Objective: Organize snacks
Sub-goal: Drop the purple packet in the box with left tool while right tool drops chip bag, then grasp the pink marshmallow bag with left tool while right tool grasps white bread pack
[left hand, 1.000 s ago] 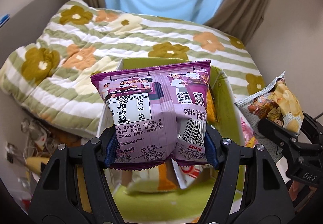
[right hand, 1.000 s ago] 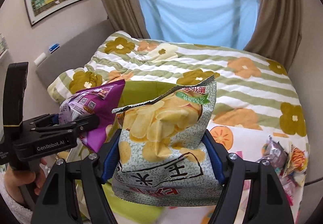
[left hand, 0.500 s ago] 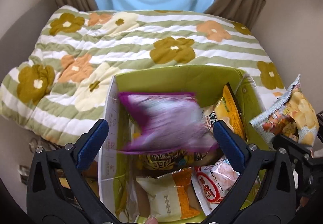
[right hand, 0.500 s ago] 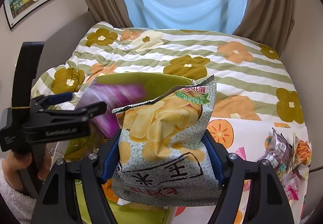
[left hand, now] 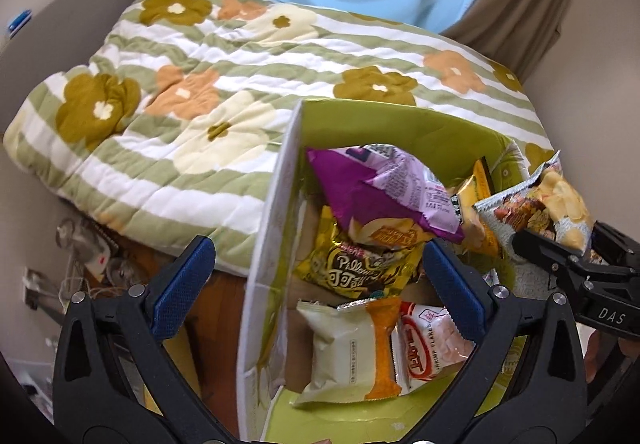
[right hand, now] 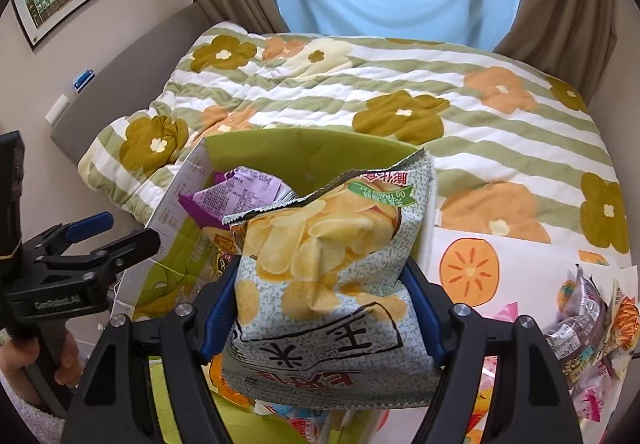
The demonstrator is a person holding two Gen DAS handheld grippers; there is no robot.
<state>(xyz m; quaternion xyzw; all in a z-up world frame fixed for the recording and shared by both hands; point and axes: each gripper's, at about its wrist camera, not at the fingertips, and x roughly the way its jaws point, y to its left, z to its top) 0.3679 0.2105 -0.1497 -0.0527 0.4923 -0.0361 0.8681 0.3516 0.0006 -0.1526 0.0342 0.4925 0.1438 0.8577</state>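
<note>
Between the right gripper's (right hand: 320,314) blue pads a potato chip bag (right hand: 324,268) is clamped upright, just above the near edge of the green snack box (left hand: 400,124). Left of it, the left gripper (left hand: 316,284) hangs over that box with jaws spread wide and nothing between them. Below lie a cream-and-orange packet (left hand: 348,356), a shrimp flakes pack (left hand: 432,344) and a yellow Pillows bag (left hand: 360,268), with the purple snack bag (left hand: 380,188) resting on top. Beyond spreads a flowered quilt (right hand: 400,84).
</note>
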